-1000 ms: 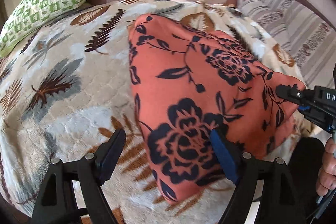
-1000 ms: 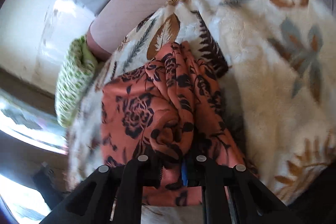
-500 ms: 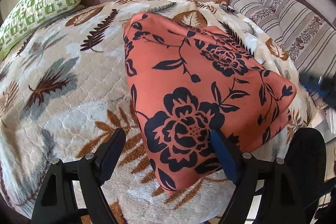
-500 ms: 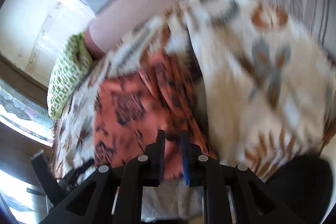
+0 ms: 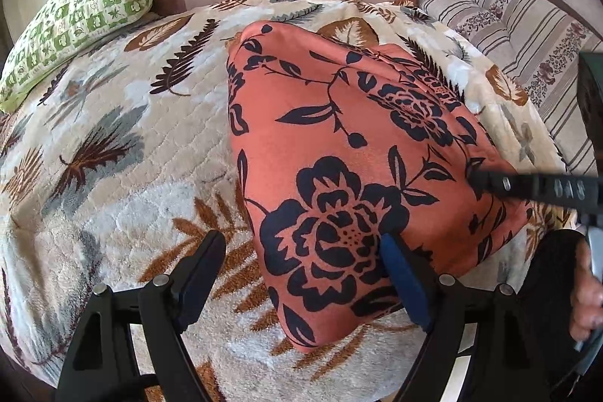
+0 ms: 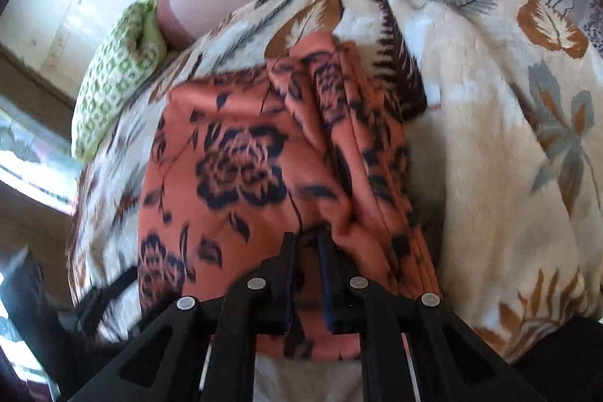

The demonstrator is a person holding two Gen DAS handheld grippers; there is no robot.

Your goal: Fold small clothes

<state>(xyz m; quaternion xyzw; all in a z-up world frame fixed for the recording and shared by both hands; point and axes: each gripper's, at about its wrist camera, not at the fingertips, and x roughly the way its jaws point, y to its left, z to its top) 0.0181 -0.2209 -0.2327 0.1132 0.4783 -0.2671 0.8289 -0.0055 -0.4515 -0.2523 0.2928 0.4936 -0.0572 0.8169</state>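
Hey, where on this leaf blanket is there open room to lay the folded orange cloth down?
The widest bare stretch of leaf blanket lies left of the orange floral cloth, below the green checked pillow. Another bare patch lies right of the cloth, toward the striped cushion. It is crowded at the cloth's near right corner, by the right gripper.

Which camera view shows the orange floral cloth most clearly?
The left wrist view: the orange floral cloth lies sharp and nearly whole on the leaf-pattern blanket. The right wrist view shows it blurred, with its near edge hidden behind the right gripper.
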